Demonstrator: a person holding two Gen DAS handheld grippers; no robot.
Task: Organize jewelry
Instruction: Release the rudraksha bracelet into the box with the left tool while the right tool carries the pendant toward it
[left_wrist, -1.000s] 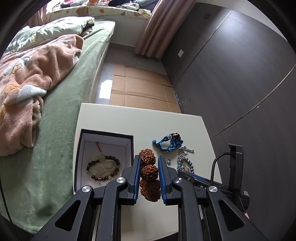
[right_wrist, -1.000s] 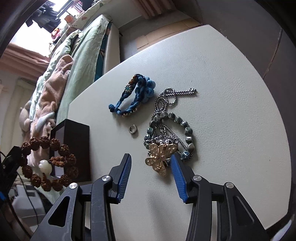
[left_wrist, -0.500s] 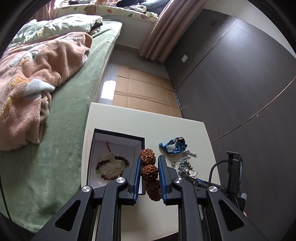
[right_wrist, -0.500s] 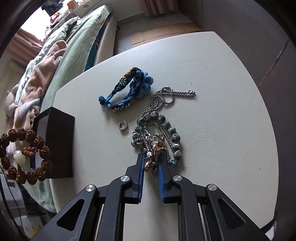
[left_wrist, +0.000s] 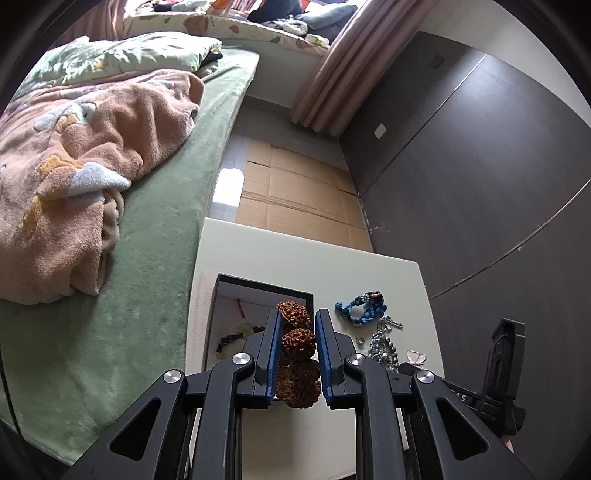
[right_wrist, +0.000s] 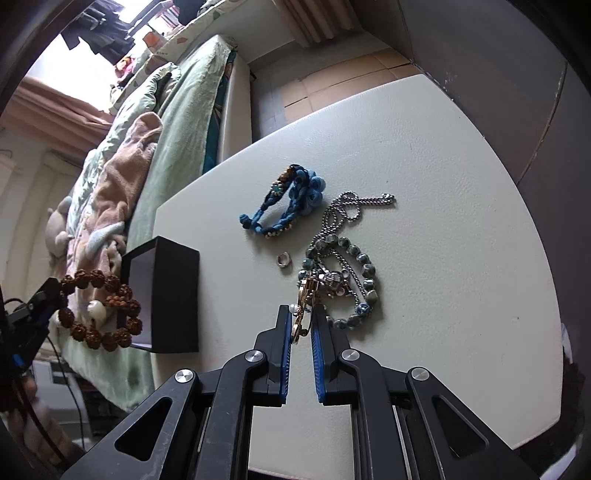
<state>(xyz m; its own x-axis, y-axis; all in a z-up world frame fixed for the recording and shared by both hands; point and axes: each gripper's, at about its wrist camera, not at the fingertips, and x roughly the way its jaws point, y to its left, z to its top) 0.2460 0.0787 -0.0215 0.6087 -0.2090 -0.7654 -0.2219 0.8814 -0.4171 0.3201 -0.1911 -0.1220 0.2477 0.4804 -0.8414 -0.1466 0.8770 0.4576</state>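
My left gripper (left_wrist: 298, 317) is shut on a brown seed-bead bracelet (left_wrist: 295, 341) and holds it in the air above the near right corner of the open black jewelry box (left_wrist: 258, 291). The bracelet also shows in the right wrist view (right_wrist: 98, 310), hanging beside the box (right_wrist: 173, 295). A dark bead bracelet (left_wrist: 236, 338) lies inside the box. My right gripper (right_wrist: 301, 312) is shut on a gold butterfly piece (right_wrist: 304, 299), lifted on edge at the grey bead and chain pile (right_wrist: 343, 266).
A blue braided bracelet (right_wrist: 288, 203) and a small silver ring (right_wrist: 284, 260) lie on the white table (right_wrist: 443, 184). A bed with a green cover (left_wrist: 155, 240) and pink blanket (left_wrist: 74, 166) borders the table's left side. A dark wall stands to the right.
My left gripper has lifted the seed bracelet higher and moved left over the box. My right gripper has closed on the butterfly piece and raised it on edge.
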